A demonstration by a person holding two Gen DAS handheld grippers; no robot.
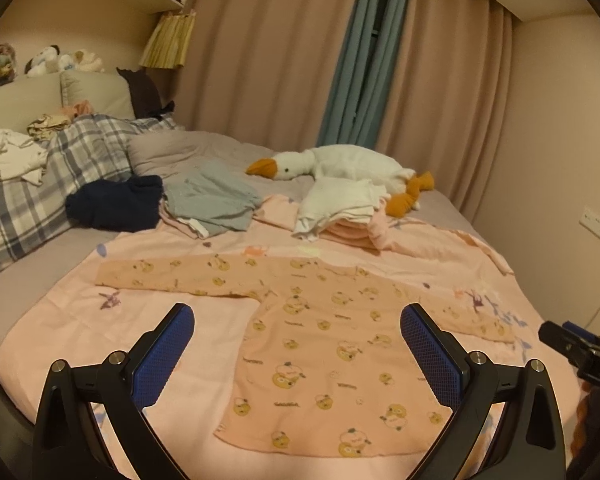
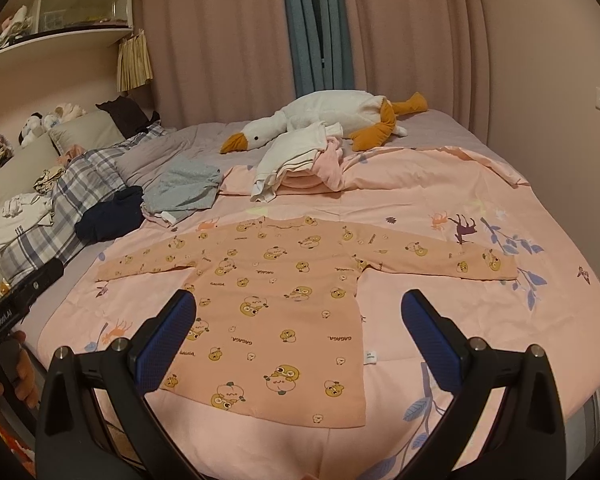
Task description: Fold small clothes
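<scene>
Currently the peach shirt (image 2: 276,300) lies flat on the pink quilt (image 2: 440,200), sleeves out sideways — long axis across both views. Left gripper (image 1: 296,352) and right gripper (image 2: 298,340) hover above the hem, jaws spread wide, empty — each nearer its own sleeve.

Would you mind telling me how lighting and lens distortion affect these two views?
Left wrist view: dim, warm light, the bed bowed by the fisheye, dark vignette at the corners. Right wrist view: same warm dimness, the shirt sharp, the wall curved.
</scene>
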